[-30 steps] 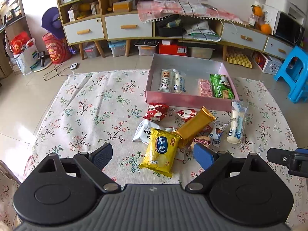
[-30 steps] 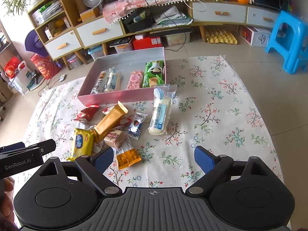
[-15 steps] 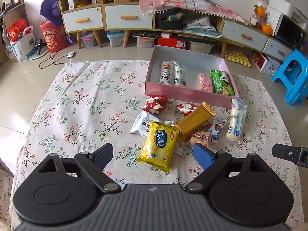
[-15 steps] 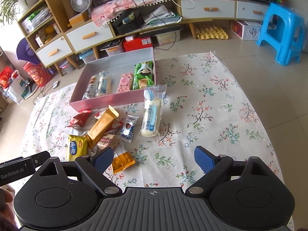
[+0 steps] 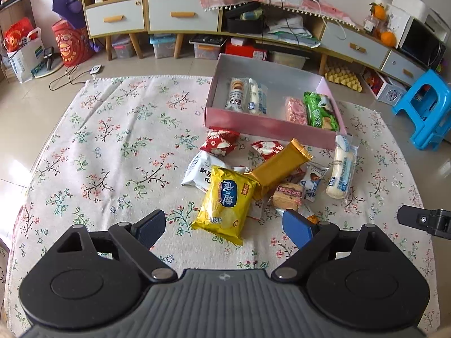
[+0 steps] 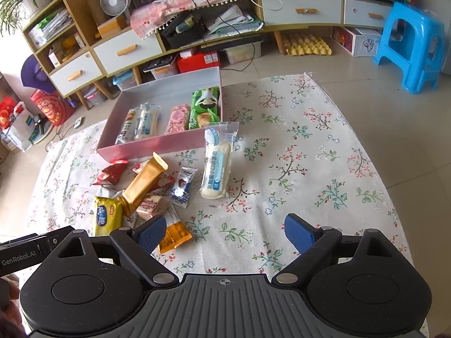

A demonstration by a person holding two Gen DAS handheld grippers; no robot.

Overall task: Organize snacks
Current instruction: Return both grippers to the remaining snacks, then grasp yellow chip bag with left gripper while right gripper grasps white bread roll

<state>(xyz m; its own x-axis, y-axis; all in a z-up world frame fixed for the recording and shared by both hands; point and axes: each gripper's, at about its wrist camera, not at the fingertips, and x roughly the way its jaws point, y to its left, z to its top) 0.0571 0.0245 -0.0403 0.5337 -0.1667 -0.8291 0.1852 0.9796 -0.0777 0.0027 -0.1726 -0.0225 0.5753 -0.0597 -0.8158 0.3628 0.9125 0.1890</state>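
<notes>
A pink box (image 5: 270, 127) (image 6: 157, 146) on the floral cloth holds several snacks, among them a green packet (image 5: 320, 109) (image 6: 205, 107). A loose pile lies in front of it: a yellow packet (image 5: 227, 200) (image 6: 105, 215), a gold bar (image 5: 279, 166) (image 6: 143, 180), red packets (image 5: 221, 141), a white bread roll packet (image 5: 341, 170) (image 6: 217, 163), an orange packet (image 6: 174, 233). My left gripper (image 5: 224, 229) is open above the cloth, just short of the yellow packet. My right gripper (image 6: 224, 229) is open, right of the pile, its left finger beside the orange packet.
The floral cloth (image 5: 118, 140) lies on a tiled floor. A low cabinet (image 5: 180, 14) with drawers and storage bins lines the back wall. A blue stool (image 5: 428, 107) (image 6: 408, 45) stands at the right. The other gripper's body (image 5: 425, 221) shows at the right edge.
Both grippers have moved forward and lower toward the snack pile. Both have stayed open. The snacks have not moved.
</notes>
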